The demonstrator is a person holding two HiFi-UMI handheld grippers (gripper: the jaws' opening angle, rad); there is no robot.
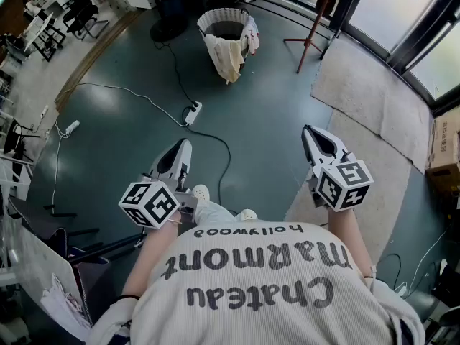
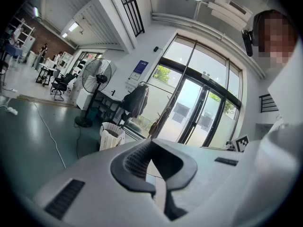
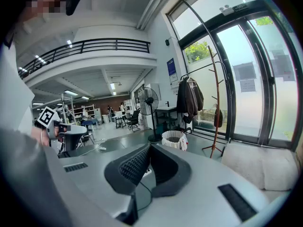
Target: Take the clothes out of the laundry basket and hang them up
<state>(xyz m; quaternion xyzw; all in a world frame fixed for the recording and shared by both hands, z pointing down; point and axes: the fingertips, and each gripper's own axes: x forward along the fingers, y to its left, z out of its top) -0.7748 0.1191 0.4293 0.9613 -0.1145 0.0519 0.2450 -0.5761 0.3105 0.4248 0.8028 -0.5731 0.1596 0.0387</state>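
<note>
While the person stands in the lower middle of the head view, the dark green floor fills most of the frame around them. A pale mat lies along the right side, beside the glass doors. The person's light shirt with dark print takes the bottom of the frame.

The laundry basket stands at the top centre, well apart from both grippers. A cream cloth hangs over its front rim and a smaller light piece hangs over its right side. In the left gripper view the basket shows at the middle left, near a standing fan. In the right gripper view it is just right of centre. A reddish coat stand is to the right of the basket, at the edge of the mat.

The left gripper is at the lower left of centre and the right gripper at the lower right of centre; both point up the frame toward the basket. Each gripper has its jaws closed together, and nothing is between them.

A white power strip lies on the floor between the basket and the left gripper, with a white cable running to the left.
</note>
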